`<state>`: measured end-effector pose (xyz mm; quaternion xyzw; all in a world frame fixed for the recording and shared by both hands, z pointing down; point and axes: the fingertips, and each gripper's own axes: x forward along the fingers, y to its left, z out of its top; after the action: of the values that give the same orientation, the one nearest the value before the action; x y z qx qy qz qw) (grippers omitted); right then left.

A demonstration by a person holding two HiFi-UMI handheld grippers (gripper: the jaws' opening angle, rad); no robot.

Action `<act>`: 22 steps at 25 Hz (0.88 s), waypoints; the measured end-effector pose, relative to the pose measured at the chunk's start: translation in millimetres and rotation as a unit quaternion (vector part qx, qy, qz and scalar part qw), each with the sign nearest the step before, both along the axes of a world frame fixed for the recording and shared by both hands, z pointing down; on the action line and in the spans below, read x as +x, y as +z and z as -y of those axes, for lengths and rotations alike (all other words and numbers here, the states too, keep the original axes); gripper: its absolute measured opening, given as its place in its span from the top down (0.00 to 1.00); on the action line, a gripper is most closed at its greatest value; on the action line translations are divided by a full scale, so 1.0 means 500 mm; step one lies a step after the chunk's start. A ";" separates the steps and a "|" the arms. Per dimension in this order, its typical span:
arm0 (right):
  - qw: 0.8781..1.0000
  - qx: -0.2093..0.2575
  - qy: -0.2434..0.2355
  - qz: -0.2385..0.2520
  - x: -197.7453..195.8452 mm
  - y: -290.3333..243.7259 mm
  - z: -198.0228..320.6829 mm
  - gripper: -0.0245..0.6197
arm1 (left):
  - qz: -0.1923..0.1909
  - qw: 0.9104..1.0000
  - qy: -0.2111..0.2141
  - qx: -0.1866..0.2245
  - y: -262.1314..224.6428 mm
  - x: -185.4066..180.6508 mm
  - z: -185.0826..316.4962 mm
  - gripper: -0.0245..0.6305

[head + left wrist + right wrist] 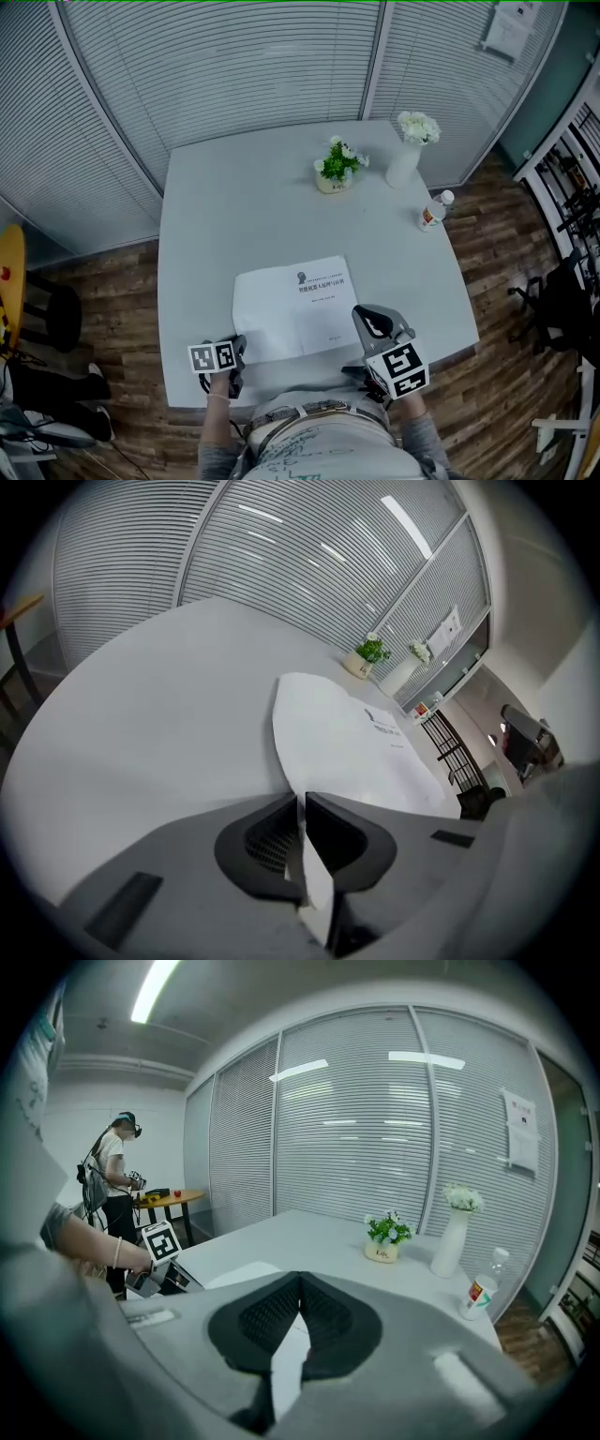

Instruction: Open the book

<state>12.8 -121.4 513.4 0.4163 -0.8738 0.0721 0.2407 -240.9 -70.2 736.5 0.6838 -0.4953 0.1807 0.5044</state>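
Pinching the near left corner of the book (295, 305), the left claw (302, 799) had its jaws narrowed onto a thin white sheet that ran straight between the pads. It looked like the front cover, though whether more leaves were caught with it could not be told. The book lay flat and closed near the front edge of the desk (244, 197), title side up, right in front of the person.

The right claw (300, 1279) hovered over the book's near right corner, jaws together and nothing between them. Whether it touched the paper could not be told.

Now the lift, by my reading. The good way was a gentle arc up and across toward the far side of the book, with a light grip so the thin sheet would not crease or tear. The right claw could press the lower pages down so that only the cover rose. A straight upward yank risked dragging the whole book off the edge.

The desk was pale grey and smooth, so the book would slide easily. A potted plant (337, 167), a white vase of flowers (408, 155) and a small bottle (433, 211) stood well apart at the far side. Slatted blinds (234, 66) walled the room above a wooden floor (506, 244), and in the right gripper view another person (114, 1176) stood by an orange table (173, 1197).
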 end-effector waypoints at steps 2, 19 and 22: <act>1.000 0.000 -0.003 -0.002 0.001 -0.001 0.001 0.96 | 0.005 1.000 0.002 -0.003 0.000 0.001 0.001 0.92; 1.000 -0.011 0.001 -0.019 0.044 0.024 0.005 0.96 | 0.084 0.996 0.016 0.006 -0.014 0.002 0.010 0.79; 1.000 -0.012 0.007 -0.018 0.051 0.026 0.004 0.96 | 0.075 0.997 0.017 0.025 -0.032 0.006 0.018 0.71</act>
<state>38.4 -123.5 526.5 0.4206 -0.8656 0.0772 0.2606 -237.8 -79.2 720.3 0.6890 -0.5245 0.2273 0.4456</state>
